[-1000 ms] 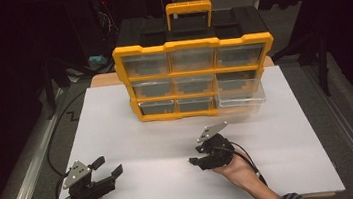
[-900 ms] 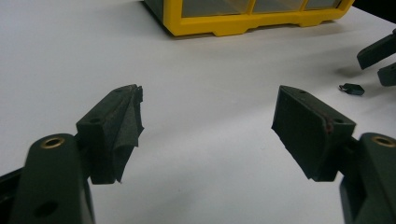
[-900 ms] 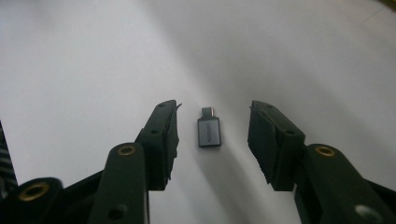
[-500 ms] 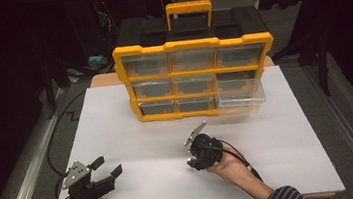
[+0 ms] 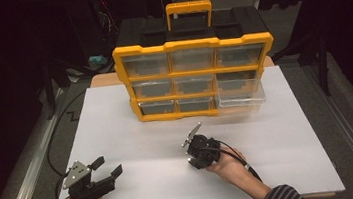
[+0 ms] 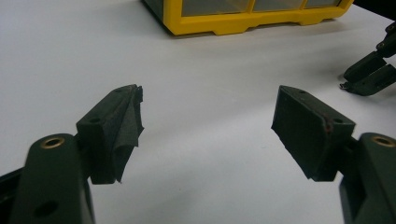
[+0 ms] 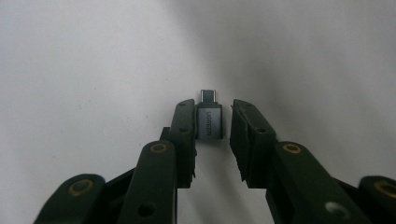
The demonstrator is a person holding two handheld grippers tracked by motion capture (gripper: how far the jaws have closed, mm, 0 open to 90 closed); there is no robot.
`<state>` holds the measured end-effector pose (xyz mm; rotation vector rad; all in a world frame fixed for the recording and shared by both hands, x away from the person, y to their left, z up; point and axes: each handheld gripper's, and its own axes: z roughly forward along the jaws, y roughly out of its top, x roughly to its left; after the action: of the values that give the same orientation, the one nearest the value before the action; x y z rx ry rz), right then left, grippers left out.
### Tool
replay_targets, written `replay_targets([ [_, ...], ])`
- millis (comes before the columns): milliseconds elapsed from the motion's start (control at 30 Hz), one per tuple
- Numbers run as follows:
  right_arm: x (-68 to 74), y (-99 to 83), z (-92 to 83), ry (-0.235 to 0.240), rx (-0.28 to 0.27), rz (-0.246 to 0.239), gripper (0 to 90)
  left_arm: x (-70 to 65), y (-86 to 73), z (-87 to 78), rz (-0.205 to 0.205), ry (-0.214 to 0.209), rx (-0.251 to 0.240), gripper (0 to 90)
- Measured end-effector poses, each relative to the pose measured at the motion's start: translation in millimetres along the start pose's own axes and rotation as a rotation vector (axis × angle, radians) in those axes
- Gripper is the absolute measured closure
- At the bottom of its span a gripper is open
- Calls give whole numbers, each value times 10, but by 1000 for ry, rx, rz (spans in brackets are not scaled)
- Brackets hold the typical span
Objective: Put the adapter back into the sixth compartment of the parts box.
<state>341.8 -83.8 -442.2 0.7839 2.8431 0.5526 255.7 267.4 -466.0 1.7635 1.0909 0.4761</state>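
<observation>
right gripper (image 7: pixel 214 122) jaws have just been closing around the adapter (image 7: pixel 208 119) on the table (image 5: pixel 289 132); a slight gap remains at one pad. left gripper (image 6: pixel 208 121) idles open. lift comes next.

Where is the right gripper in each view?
High view: right gripper, low centre on the white table.
Left gripper view: far right edge, over the table.
Right gripper view: bottom centre, jaws just closing around a small grey USB adapter, a gap left.
Shared landmark: the white table.
</observation>
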Motion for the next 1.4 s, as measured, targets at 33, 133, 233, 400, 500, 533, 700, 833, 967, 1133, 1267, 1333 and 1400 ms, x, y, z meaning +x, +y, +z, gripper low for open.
replay_targets([
  [33, 16, 3, 0, -6, 2, -7, 750, -1, 0, 2, 1, 0, 2, 252],
  [133, 56, 20, 3, -26, 15, -33, 764, -6, 0, 5, 1, 0, 3, 252],
  [233, 52, 29, 5, -23, 20, -38, 765, -5, 0, 2, 0, 0, 2, 253],
  [400, 26, 32, 3, -5, 23, -34, 767, 3, 1, -9, -7, 7, -7, 255],
  [500, 20, 29, 1, -1, 20, -34, 767, 3, 1, -8, -6, 8, -6, 255],
  [533, 19, 26, -2, -1, 17, -35, 768, 0, 1, -7, -2, 8, -4, 255],
  [700, 21, 19, -9, -2, 15, -46, 768, 0, 0, -3, -1, 8, -2, 255],
  [833, 23, 7, -17, -2, 10, -51, 768, 1, 1, -2, 0, 8, 0, 256],
  [967, 9, -29, -48, -2, -3, -50, 768, 1, 1, -2, 0, 8, 1, 255],
  [1133, -20, -110, -117, 2, -37, -25, 768, 1, 1, 0, 1, 7, 3, 255],
  [1267, -76, -257, -193, -2, -99, 11, 768, -1, 1, 2, 2, 6, 5, 255],
  [1333, -104, -322, -225, -5, -116, 29, 768, -3, 1, 4, 1, 6, 6, 255],
  [1400, -133, -383, -253, -5, -136, 41, 768, -4, 1, 5, 1, 7, 6, 256],
])
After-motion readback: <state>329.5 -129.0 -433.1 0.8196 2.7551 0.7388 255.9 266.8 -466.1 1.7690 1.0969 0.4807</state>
